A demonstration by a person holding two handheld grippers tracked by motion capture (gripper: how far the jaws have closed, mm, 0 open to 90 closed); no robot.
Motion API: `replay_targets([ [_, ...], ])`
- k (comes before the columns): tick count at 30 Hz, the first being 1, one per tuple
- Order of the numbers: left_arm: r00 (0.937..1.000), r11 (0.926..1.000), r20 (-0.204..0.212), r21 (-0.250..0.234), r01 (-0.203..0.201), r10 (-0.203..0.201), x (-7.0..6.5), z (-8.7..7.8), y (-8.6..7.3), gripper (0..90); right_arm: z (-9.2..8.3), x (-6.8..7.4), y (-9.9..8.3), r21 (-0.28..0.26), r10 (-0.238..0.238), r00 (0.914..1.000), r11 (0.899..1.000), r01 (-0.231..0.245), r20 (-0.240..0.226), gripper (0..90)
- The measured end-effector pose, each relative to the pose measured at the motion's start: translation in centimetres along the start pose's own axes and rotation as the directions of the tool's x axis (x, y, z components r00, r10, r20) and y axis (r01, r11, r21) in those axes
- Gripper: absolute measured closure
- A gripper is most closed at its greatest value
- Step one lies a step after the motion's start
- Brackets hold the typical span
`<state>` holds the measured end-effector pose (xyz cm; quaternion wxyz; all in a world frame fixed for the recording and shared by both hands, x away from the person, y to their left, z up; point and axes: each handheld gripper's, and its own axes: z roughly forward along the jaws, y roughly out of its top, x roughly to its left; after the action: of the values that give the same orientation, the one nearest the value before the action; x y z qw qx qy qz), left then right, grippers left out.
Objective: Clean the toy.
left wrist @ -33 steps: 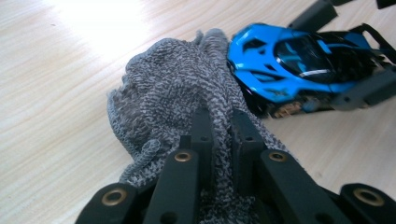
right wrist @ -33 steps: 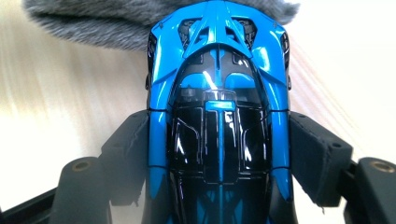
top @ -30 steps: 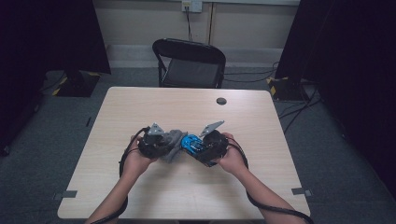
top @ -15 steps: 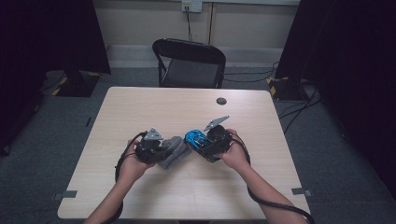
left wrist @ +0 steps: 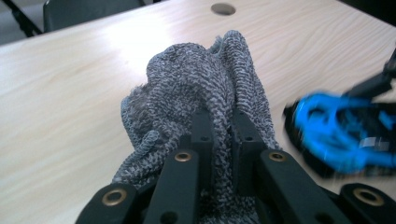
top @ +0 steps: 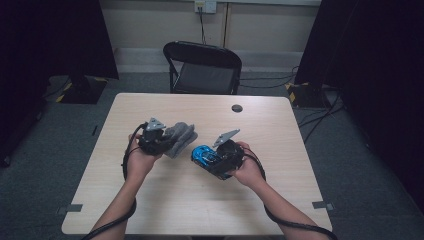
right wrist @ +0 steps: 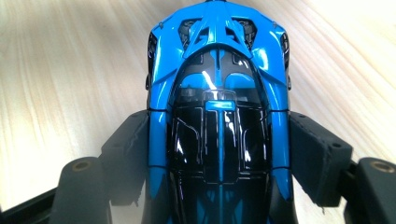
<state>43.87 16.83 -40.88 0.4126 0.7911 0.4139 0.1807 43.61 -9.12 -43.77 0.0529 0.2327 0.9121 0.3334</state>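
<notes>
Cloth (left wrist: 196, 88): we've got soft, limp grey knit; it bunches, so we pinch a thick fold.
Car (right wrist: 217, 93): glossy blue-and-black toy, hard, slick, likely fragile; we grip its flanks.
Left gripper (top: 162, 141): fingers (left wrist: 201, 135) clenched on the cloth, above the surface (top: 280, 125).
Right gripper (top: 212, 159): fingers (right wrist: 133, 140) grasping the car mid-body, beside the cloth.

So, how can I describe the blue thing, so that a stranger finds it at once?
Look at the pale wooden table, near its middle. The right gripper clamps a small toy car by its sides. It is glossy blue and black, unlike the grey knitted cloth beside it in the left gripper.
</notes>
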Motion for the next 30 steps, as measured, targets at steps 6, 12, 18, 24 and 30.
replay_targets([
  [6, 0.9978, 0.9983, 0.056, 0.045, -0.037, 0.035, -1.5, 1.7, 0.1, 82.4, 0.3, 0.5, 0.2, 0.001, -0.008, 0.9999, 1.000, 0.008, -0.010, 28.7],
  [12, 0.9959, 0.9973, 0.088, 0.068, -0.028, 0.022, -1.8, 2.2, -0.5, 82.4, 0.0, 0.3, 0.0, 0.002, -0.007, 0.9999, 1.000, 0.007, 0.009, 28.7],
  [18, 0.9939, 0.9971, 0.109, 0.072, -0.026, 0.018, -1.9, 1.8, -0.7, 82.4, 0.1, -0.2, -0.2, 0.008, 0.005, 0.9998, 1.000, -0.005, 0.018, 28.7],
  [24, 0.9920, 0.9969, 0.126, 0.075, -0.022, 0.013, -1.7, 1.3, -1.2, 82.4, 0.1, -0.8, -0.4, 0.016, 0.020, 0.9993, 1.000, -0.020, 0.033, 28.7],
  [30, 0.9886, 0.9971, 0.150, 0.076, -0.004, -0.007, -1.9, 1.0, -1.8, 82.4, 0.2, -1.5, -0.5, 0.018, 0.040, 0.9978, 0.999, -0.041, 0.053, 28.7],
])
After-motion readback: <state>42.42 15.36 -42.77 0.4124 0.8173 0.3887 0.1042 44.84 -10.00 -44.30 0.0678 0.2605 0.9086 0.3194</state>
